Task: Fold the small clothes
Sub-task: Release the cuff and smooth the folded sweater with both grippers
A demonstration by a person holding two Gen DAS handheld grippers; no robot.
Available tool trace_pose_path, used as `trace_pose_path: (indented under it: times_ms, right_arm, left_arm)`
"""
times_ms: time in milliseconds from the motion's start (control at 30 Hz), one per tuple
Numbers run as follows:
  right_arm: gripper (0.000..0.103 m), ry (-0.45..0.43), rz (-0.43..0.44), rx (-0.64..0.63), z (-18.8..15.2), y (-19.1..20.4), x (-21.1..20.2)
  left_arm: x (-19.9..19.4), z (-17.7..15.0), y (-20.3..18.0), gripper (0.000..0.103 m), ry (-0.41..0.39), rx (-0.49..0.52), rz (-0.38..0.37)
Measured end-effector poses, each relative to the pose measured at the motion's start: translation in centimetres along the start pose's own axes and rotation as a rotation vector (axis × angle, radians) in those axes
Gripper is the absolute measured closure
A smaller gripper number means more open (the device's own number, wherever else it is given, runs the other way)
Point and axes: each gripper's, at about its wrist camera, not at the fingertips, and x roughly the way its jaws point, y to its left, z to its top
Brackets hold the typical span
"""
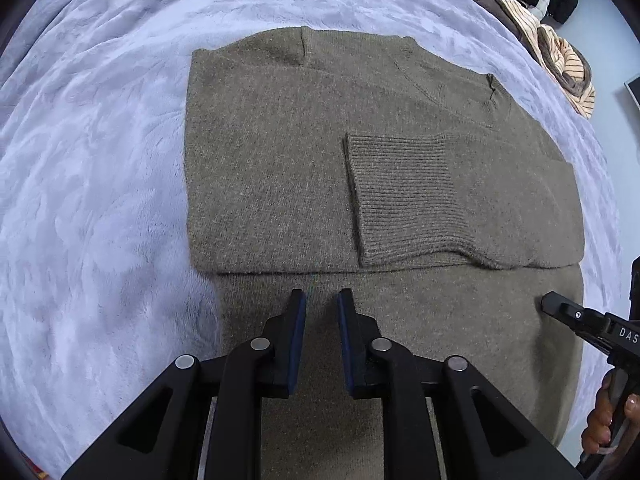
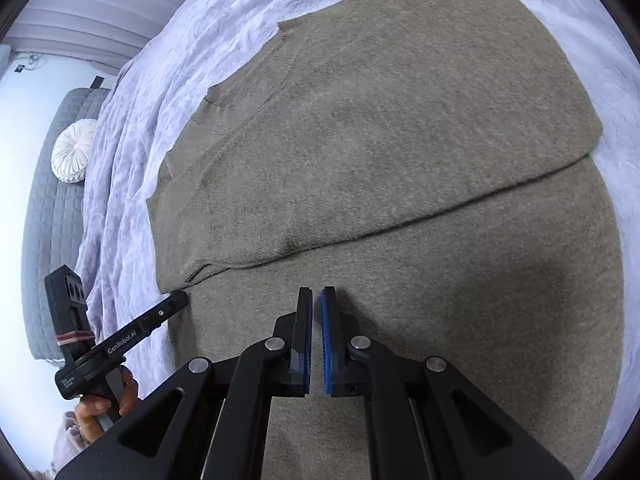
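An olive-brown knit sweater [image 1: 280, 152] lies flat on a lilac blanket [image 1: 100, 200]. Its sleeves are folded in over the body, and a ribbed cuff [image 1: 404, 196] lies on top. My left gripper [image 1: 322, 300] hovers over the sweater's near part with a small gap between its jaws and holds nothing. The right gripper shows at the left wrist view's right edge [image 1: 548, 304]. In the right wrist view the sweater [image 2: 380, 140] fills the frame. My right gripper [image 2: 317, 296] is over its lower part, jaws nearly together and empty. The left gripper [image 2: 180, 300] reaches the sweater's edge.
A pile of dark and striped clothes [image 1: 552, 36] lies at the blanket's far right. A grey quilted headboard [image 2: 52, 220] and a round white cushion [image 2: 74, 150] stand at the left in the right wrist view.
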Motion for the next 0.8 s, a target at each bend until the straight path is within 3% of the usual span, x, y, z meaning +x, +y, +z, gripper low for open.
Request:
trace_pose_path:
  times_ms: [33,67,100,433,500,800]
  right_arm:
    - [0.098,-0.002,-0.005,-0.002,-0.1,0.1,0.0]
    - [0.098,-0.004,-0.014,-0.007,-0.1,0.0,-0.2]
    - [0.098,-0.007,-0.02,-0.01,-0.1,0.0,-0.4]
    - [0.098,0.0,-0.045,0.019,-1.0,-1.5,-1.1]
    - [0.098,0.004,-0.049,0.015,-1.3,-1.5,-1.2]
    - [0.098,0.021,-0.074,0.013,-2.7,-1.3,-1.9]
  left_arm:
    - [-0.2,-0.2,0.0,0.024,-0.005,-0.006,0.002]
    - [-0.5,-0.4,0.1,0.01,-0.021,-0.016,0.008]
    - [-0.9,-0.6,0.0,0.004,-0.041,-0.022,0.011]
    - [-0.1,-1.2,-0.1,0.004,0.029,-0.013,0.064]
    - [0.1,-1.7,0.1,0.004,0.058,-0.017,0.039]
    - [-1.7,-3.0,0.5,0.004,0.048,-0.06,-0.011]
